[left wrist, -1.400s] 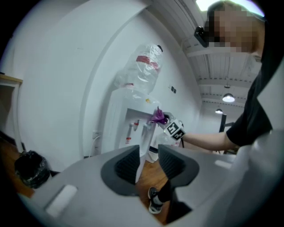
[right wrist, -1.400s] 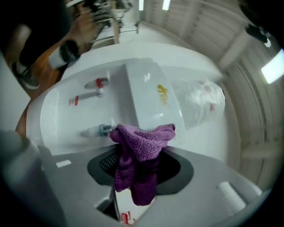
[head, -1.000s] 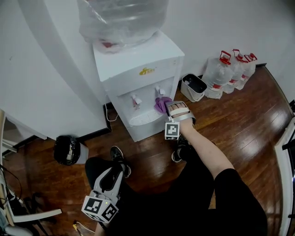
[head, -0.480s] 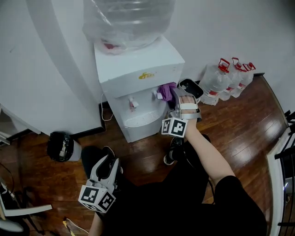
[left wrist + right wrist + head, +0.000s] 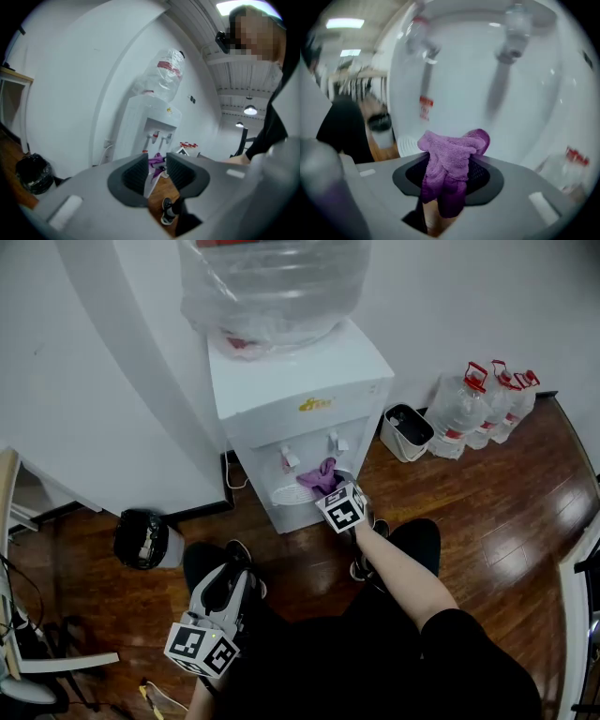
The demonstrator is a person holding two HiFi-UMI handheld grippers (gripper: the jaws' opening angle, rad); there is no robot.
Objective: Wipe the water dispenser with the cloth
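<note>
At lower left we see the left tool (image 5: 234,577), well apart from the dispenser, its jaws narrow and just now closing, with nothing gripped between them. At centre we find the white water dispenser (image 5: 300,381) standing against the wall, with the purple cloth (image 5: 320,475) bunched at its recessed front, just below the two taps (image 5: 289,457). The right tool (image 5: 449,164) holds this cloth pinched between its jaws, and farther right we note a row of water bottles (image 5: 469,409) on the wooden floor (image 5: 487,493).
</note>
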